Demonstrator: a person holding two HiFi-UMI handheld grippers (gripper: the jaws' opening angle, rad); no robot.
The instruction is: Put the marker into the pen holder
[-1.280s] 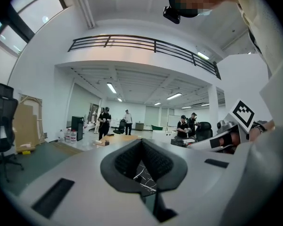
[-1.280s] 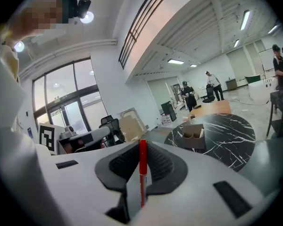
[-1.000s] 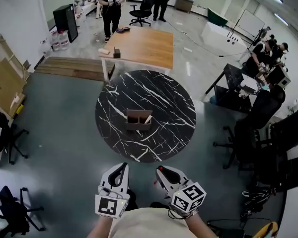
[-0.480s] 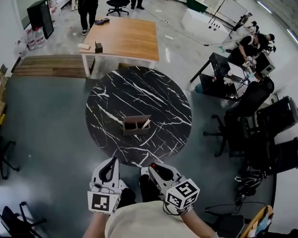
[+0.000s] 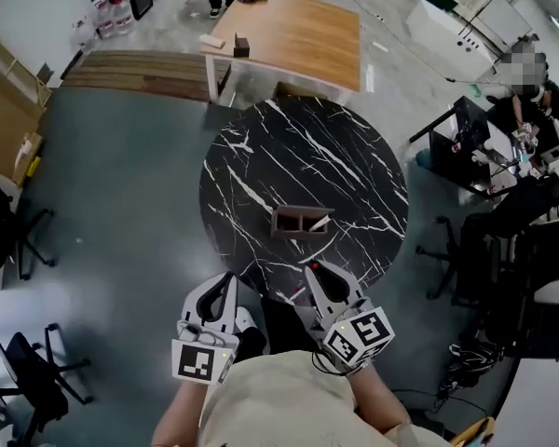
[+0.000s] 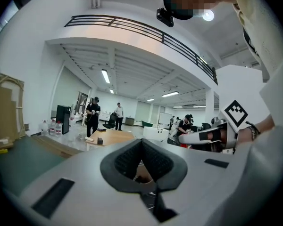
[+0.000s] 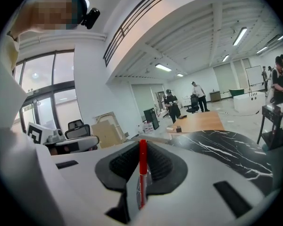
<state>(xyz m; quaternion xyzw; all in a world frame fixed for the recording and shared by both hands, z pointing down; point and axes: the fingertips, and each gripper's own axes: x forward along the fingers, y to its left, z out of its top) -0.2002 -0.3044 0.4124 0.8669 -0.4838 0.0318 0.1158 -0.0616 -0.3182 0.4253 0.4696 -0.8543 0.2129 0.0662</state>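
The slim red marker [image 7: 142,168] is held in the right tool [image 5: 319,277], whose two dark padded jaws are closed on its barrel. In the right gripper view it stands up between the pads, and its red end reaches to the jaw tips. In the head view this red end shows at the front of the tool, just over the near edge of the round black desk with white marble veins [image 5: 261,156]. The brown rectangular pen holder with open compartments [image 5: 301,222] stands on the desk ahead of the tool, near but clearly apart from it, a little toward the near side of the desk's middle. A pale thin object leans in its right compartment; I cannot tell what it is. The left tool [image 5: 226,282] hangs beside the right one, short of the desk edge, with its jaws brought together and nothing gripped between them. I judge that the step in hand is the carrying of the marker toward the holder; the placing is not yet begun. The next move probably calls for reaching forward over the desk, tipping the marker so one end points down above a free compartment, lowering it inside, and only then parting the jaws.
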